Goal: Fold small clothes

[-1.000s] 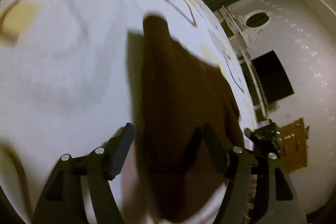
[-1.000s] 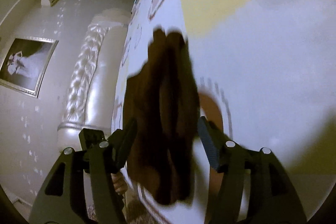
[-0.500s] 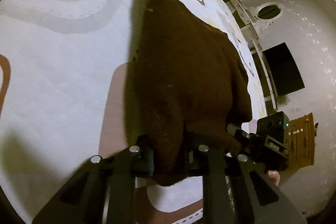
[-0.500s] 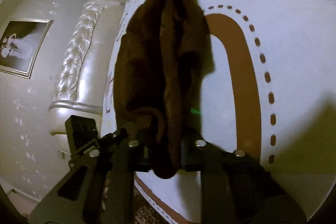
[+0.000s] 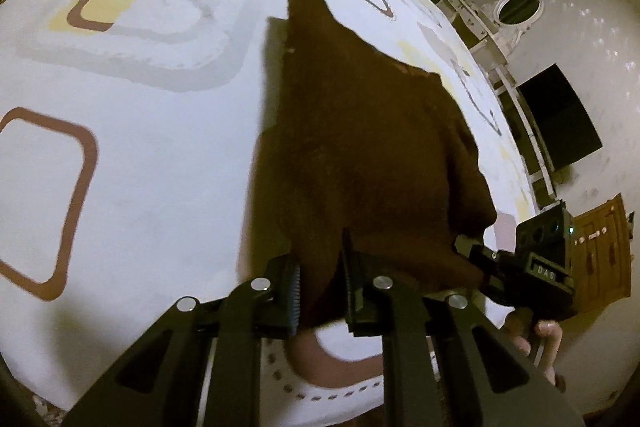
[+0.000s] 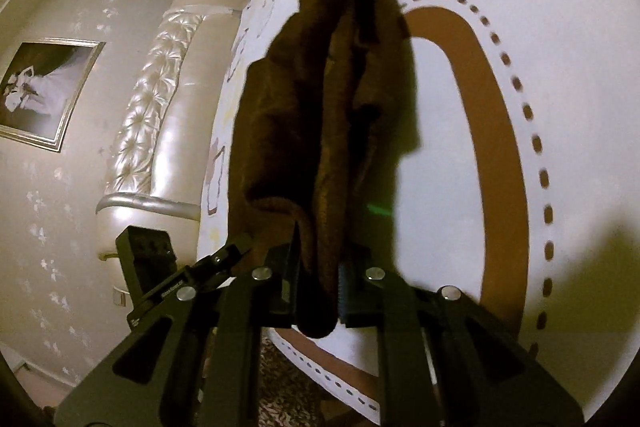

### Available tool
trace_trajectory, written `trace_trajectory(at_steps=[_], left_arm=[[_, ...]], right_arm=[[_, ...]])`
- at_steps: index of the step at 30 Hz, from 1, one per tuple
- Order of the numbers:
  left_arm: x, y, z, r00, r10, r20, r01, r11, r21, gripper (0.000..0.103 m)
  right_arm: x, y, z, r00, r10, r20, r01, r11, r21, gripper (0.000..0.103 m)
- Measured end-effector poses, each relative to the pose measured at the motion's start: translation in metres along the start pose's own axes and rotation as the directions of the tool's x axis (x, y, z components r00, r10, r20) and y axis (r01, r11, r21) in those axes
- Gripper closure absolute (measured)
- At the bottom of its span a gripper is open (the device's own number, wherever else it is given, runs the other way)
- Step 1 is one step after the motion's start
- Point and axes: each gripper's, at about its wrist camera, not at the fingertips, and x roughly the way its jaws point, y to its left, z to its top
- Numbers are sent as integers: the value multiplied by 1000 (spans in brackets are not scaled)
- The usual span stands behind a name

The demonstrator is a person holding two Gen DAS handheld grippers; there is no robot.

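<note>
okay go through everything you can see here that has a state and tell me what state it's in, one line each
brown garment: bunched, near edge pinched by both grippers, far end on the bedsheet.
left gripper: jaws closing, pads pressing the garment's near edge.
right gripper: jaws closing, pads pressing a thick fold of the garment.
bedsheet: spread flat, patterned.
dark screen: off.

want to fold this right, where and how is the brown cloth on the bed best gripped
Grip the brown cloth along its near edge, at its two near corners, coming from the bed's near side. It lies bunched with that edge closest and overhanging. Both grippers already pinch there while closing: the left gripper on one corner, the right gripper on the other.
</note>
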Motion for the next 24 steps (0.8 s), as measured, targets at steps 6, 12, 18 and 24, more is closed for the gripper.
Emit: trace_trajectory(at_steps=[6, 12, 18, 24], left_arm=[[6, 2, -2, 1000, -2, 6, 2, 1000, 2, 87], [5, 3, -8, 1000, 8, 14, -8, 1000, 23, 87], [5, 4, -10, 1000, 16, 20, -16, 999, 38, 87], [7, 5, -11, 1000, 18, 21, -19, 999, 40, 86]], right_arm=[[4, -13, -4, 1000, -4, 12, 4, 999, 38, 90], [1, -17, -8, 999, 14, 35, -16, 998, 61, 90], [-5, -25, -8, 998, 19, 52, -24, 996, 84, 91], [-12, -29, -11, 997, 18, 70, -25, 995, 100, 91]])
